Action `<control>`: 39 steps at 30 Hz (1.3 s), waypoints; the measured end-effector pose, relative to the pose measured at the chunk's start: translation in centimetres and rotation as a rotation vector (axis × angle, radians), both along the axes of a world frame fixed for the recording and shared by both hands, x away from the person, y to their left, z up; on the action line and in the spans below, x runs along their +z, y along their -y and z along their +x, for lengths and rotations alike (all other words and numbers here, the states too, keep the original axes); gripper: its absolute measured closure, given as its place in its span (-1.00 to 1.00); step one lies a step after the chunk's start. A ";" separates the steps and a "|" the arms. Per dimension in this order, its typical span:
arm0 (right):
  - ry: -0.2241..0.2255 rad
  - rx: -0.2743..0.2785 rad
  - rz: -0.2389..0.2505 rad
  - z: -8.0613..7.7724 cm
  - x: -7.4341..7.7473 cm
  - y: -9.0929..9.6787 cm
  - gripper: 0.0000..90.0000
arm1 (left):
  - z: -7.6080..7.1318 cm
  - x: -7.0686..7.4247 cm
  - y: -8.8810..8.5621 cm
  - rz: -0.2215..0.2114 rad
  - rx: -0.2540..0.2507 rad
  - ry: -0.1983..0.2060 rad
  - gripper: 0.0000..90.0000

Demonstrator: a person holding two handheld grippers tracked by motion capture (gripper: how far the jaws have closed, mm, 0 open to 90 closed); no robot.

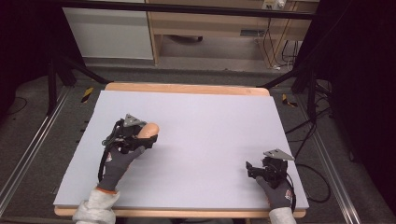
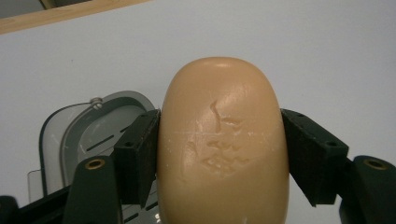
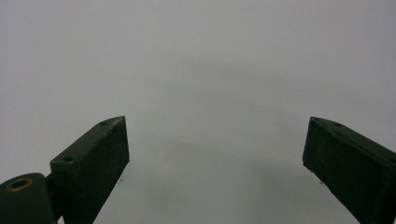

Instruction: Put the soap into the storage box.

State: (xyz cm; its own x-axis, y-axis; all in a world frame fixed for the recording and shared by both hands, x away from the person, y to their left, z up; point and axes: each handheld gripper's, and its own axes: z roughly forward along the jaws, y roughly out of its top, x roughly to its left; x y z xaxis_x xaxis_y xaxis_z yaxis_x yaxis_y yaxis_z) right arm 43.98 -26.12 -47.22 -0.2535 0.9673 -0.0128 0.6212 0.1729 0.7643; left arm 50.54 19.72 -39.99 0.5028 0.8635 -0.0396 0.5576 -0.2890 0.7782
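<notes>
Soap point(image 2: 223, 144): clamped between left gripper point(image 2: 222, 154) jaws, over grey dish point(image 2: 81, 135).
Advice: lower level, release gently.
Right gripper point(image 3: 215, 154): wide open, empty.

A rounded, tan oval bar of soap point(image 2: 223, 149) fills the middle of the frame, clamped on its left and right flanks by the two black jaws of the left gripper point(image 2: 222, 158), whose pads press against its sides. Scratches and shallow dents mark its front face. At lower left, behind the left jaw, lies a grey plastic soap dish point(image 2: 84, 126) with slots in its floor. A pale grey table surface point(image 2: 303, 51) spreads behind, with a wooden edge strip point(image 2: 56, 14) across the upper left corner.
</notes>
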 end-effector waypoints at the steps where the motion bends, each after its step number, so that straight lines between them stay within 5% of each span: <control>1: 0.000 0.000 0.000 0.0 0.0 0.0 -0.84 | 0.2 -0.1 -0.2 0.000 0.008 -0.002 -0.29; 16: -0.003 0.004 0.004 0.0 -0.1 -0.1 -0.84 | 1.9 -1.2 -2.3 0.003 0.100 -0.011 -0.29; 39: -0.010 0.006 -0.001 0.1 -0.2 -0.2 -0.84 | 2.6 -2.8 -2.9 0.033 0.134 -0.034 -0.29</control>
